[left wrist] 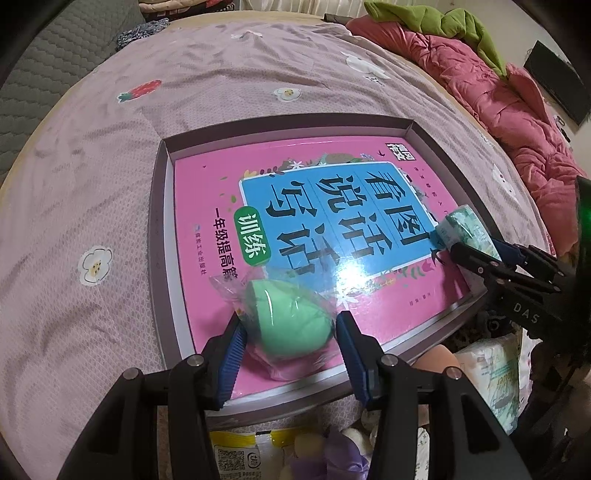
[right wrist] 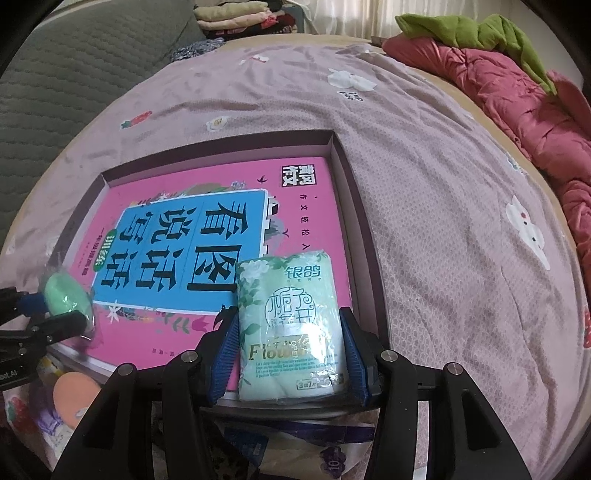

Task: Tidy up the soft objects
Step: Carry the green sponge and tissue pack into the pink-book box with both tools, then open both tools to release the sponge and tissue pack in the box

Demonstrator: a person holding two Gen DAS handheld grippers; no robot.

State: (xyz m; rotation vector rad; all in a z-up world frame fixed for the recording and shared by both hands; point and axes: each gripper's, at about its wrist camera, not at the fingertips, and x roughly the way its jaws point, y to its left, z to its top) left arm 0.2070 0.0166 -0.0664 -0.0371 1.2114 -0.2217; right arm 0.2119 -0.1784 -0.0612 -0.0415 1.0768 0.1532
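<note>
A shallow box lies on the bed with a pink book inside it. My left gripper is shut on a green egg-shaped sponge in clear wrap, held over the book's near left corner. My right gripper is shut on a pale green tissue pack, over the book's near right corner. In the left wrist view the right gripper and the tissue pack show at the right. In the right wrist view the left gripper and the sponge show at the left.
The box rests on a mauve patterned bedsheet. A pink quilt and green cloth lie at the far right. Below the box's near edge are an orange sponge, a tissue pack and other wrapped items.
</note>
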